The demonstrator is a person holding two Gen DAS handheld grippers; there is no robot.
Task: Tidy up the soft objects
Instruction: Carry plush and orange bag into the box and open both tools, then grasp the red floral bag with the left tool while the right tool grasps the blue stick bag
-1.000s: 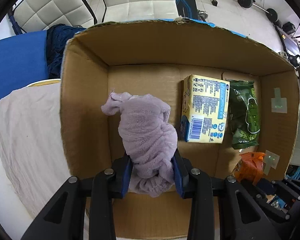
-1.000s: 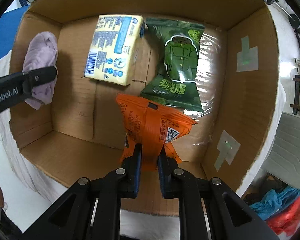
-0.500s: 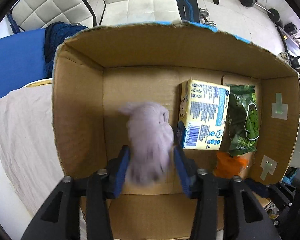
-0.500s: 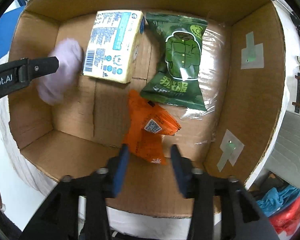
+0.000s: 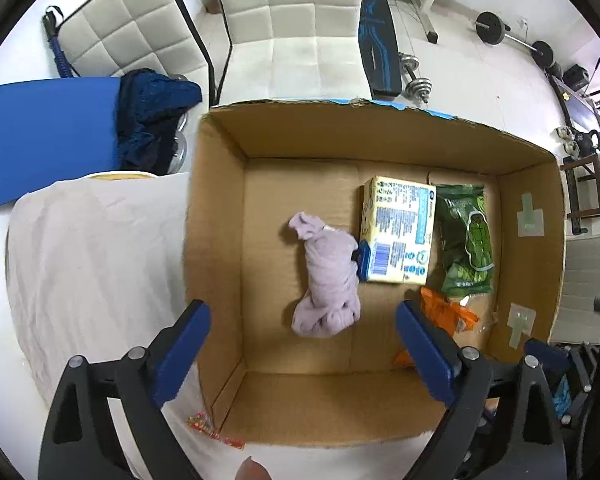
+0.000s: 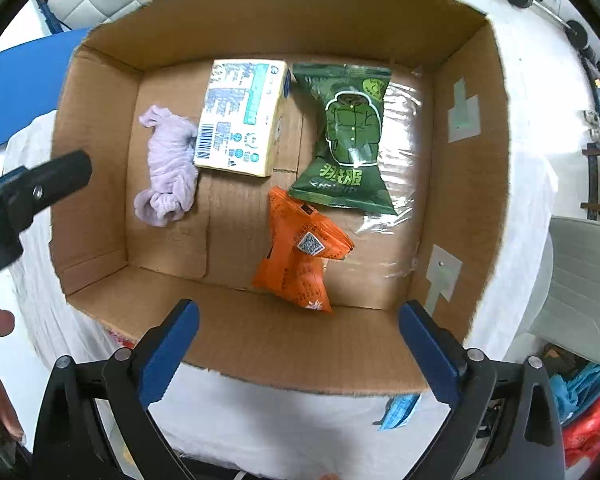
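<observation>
1. on a white-draped surface [image 5: 84,248] stands an open cardboard box [image 6: 472,168]; two white chairs [image 5: 300,28] stand behind.
2. inside: one lilac cloth [image 5: 328,280] touching one yellow pack [image 5: 398,230], one green bag [image 6: 348,140], one orange bag [image 6: 300,252].
3. left gripper [image 5: 300,354] and right gripper [image 6: 298,350] hang spread wide and empty over the near wall.

Ahead of both my grippers, the box [image 6: 464,184] sat on a cloth-covered table [image 5: 92,248]. Inside it, straight beyond my left gripper [image 5: 304,344], lay the bundled cloth [image 5: 328,280], touching the tissue pack [image 5: 398,232] to its right. Right of that pack lay the snack bag [image 6: 348,136]. The crumpled packet [image 6: 300,256] lay nearest my right gripper [image 6: 298,344], just before the snack bag.
</observation>
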